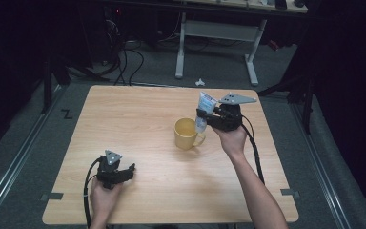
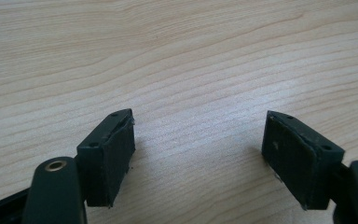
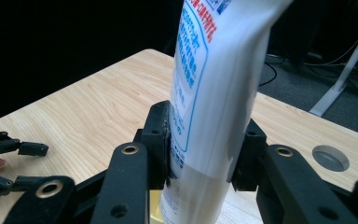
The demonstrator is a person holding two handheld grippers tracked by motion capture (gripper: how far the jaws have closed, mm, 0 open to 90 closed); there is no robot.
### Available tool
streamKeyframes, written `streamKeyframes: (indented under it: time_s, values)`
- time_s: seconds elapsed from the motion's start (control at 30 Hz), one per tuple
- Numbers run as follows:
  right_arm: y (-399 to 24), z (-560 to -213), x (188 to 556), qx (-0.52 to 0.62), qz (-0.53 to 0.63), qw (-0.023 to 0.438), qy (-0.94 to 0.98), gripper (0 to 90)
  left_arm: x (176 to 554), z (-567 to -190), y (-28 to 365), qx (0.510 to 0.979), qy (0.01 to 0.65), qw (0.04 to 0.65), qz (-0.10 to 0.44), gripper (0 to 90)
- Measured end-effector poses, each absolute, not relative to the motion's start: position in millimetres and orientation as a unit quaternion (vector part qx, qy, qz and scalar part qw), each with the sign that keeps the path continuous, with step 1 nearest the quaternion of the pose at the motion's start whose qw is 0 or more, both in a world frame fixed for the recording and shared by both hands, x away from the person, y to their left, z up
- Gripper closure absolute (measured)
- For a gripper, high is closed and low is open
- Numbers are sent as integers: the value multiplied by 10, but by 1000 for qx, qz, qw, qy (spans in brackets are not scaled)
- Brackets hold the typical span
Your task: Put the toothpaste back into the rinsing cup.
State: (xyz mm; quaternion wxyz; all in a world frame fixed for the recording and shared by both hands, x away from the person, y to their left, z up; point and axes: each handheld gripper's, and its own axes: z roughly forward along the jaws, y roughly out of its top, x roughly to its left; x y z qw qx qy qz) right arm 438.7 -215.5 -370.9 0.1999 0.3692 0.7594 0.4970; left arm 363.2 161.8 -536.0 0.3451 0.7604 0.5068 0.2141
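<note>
Wooden table [image 1: 138,114], high view: right gripper [image 1: 205,118] held up by the person's right hand [image 1: 232,138], jaws clamped on a white tube [image 1: 204,109] with blue print, tube roughly upright, its lower end right over the yellow mug [image 1: 187,133] that stands near the table's middle. Left gripper [image 1: 127,170] sits low at the near left edge in the left hand [image 1: 104,198], well apart from mug and tube. Left gripper view: both black pads [image 2: 109,156] stand wide apart, nothing between them, just bare wood grain below. Right gripper view: jaws pressed on both sides of the tube [image 3: 214,93], blue and red lettering on it, mug's yellow rim [image 3: 154,215] just visible underneath; left gripper [image 3: 9,163] far off at the left edge.
</note>
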Motion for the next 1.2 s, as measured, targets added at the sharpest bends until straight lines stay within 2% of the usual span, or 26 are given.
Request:
streamKeyframes:
  time_s: [1.2]
  values:
    - [-1869,-3924,4592,373,472,191,776,651,3633,-5360,1627,759,508,348,212,259]
